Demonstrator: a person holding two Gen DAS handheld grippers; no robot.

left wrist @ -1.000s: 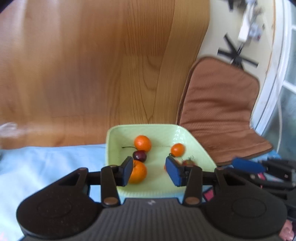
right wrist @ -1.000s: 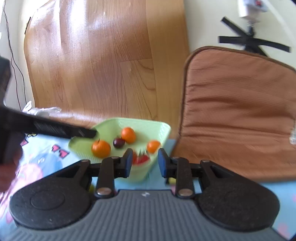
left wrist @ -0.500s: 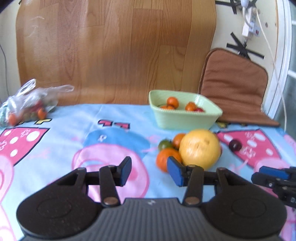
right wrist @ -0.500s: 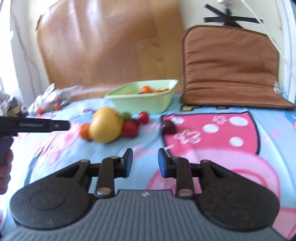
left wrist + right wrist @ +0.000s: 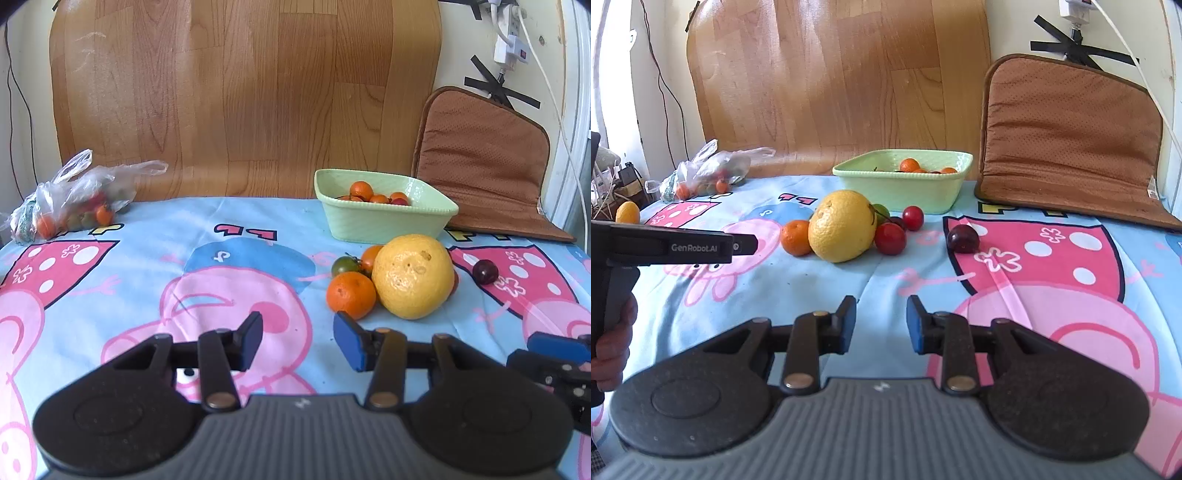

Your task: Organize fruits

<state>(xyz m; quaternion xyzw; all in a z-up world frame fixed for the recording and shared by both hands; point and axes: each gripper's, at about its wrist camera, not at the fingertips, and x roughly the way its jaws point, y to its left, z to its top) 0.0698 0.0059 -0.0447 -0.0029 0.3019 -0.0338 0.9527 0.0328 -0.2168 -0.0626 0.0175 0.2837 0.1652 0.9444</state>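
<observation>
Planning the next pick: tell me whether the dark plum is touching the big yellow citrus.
Apart. In the right wrist view the dark plum lies alone on the cloth, with bare tablecloth and a red fruit between it and the big yellow citrus.

I see bright daylight in both wrist views. It blows out to white glare along the left edge of the right wrist view, and the wooden panel (image 5: pixel 834 77) behind the table carries a soft sheen. Shadows under the fruit are faint. Both pictures are sharp, without motion blur. Fisheye distortion bows the edges, and the top corners of the left view go dark.
</observation>
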